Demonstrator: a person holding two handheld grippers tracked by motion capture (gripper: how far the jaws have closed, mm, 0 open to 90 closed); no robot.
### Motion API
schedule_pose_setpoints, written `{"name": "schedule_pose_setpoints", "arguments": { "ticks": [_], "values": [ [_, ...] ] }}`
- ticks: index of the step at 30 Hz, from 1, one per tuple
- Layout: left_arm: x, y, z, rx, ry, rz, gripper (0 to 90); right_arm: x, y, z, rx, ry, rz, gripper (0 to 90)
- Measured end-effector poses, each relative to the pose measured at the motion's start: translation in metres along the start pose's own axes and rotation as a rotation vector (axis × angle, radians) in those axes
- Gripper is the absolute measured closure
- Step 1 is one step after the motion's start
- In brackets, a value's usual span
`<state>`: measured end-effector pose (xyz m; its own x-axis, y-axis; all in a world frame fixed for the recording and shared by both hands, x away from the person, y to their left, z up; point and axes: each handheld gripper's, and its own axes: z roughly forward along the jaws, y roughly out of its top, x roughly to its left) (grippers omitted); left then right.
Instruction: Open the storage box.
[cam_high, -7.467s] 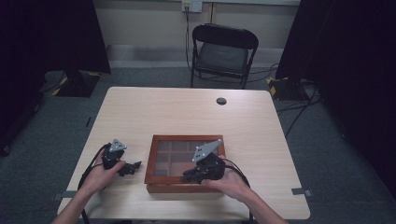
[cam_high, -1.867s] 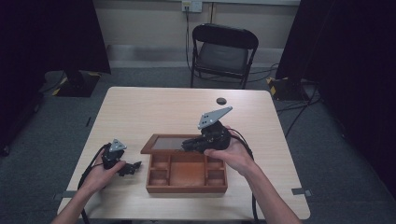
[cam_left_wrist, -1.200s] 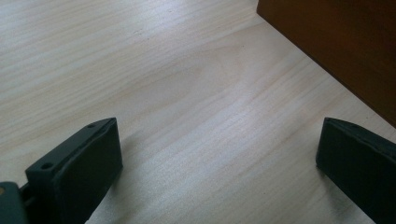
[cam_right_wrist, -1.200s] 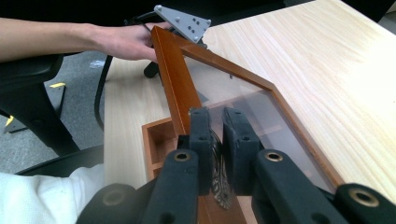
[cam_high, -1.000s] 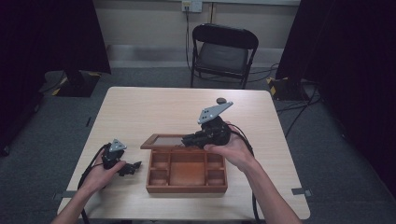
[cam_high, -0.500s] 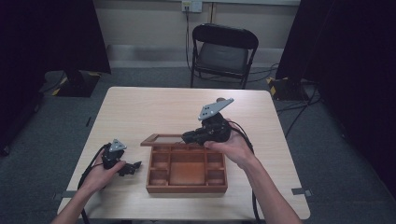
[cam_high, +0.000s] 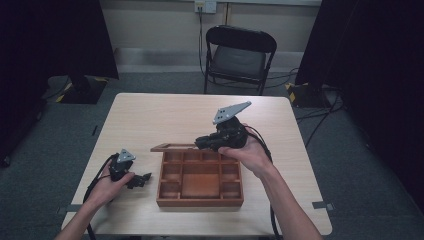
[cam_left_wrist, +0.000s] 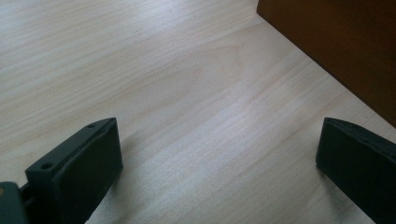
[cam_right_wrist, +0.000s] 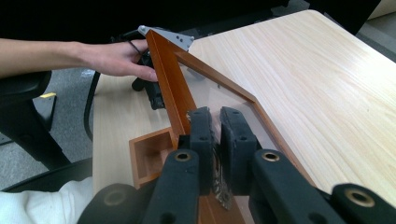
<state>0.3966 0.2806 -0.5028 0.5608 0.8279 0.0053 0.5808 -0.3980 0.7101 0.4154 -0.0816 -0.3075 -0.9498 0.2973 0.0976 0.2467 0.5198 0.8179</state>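
The lid (cam_high: 176, 147) of the wooden box (cam_high: 200, 180) stands raised off the box's far edge, its glass pane framed in wood. The right gripper (cam_right_wrist: 215, 122) has its 2 jaws clamped on the lid's frame. The box sits near the table's (cam_high: 150, 115) near edge, its compartments open to view. The left gripper (cam_high: 142, 179) rests on the table just beside the box's left wall, jaws wide apart with nothing between them.
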Motion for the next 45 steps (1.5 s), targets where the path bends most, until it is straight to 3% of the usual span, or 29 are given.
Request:
{"name": "schedule_pose_setpoints", "arguments": {
  "ticks": [13,28,45],
  "values": [
    [-0.0001,0.0,0.0001,0.0,-0.002,-0.002,0.0,-0.0032,0.0014,-0.0008,-0.015,-0.001,0.006,84.1],
    [0.0,0.0,0.0,0.0,0.0,0.0,0.0,0.0023,-0.0014,-0.0007,-0.022,-0.035,-0.013,80.4],
    [-0.0001,-0.0001,0.0001,0.0,-0.002,-0.002,0.0,0.0016,-0.0024,-0.0006,-0.032,-0.03,-0.007,81.1]
  ]
}}
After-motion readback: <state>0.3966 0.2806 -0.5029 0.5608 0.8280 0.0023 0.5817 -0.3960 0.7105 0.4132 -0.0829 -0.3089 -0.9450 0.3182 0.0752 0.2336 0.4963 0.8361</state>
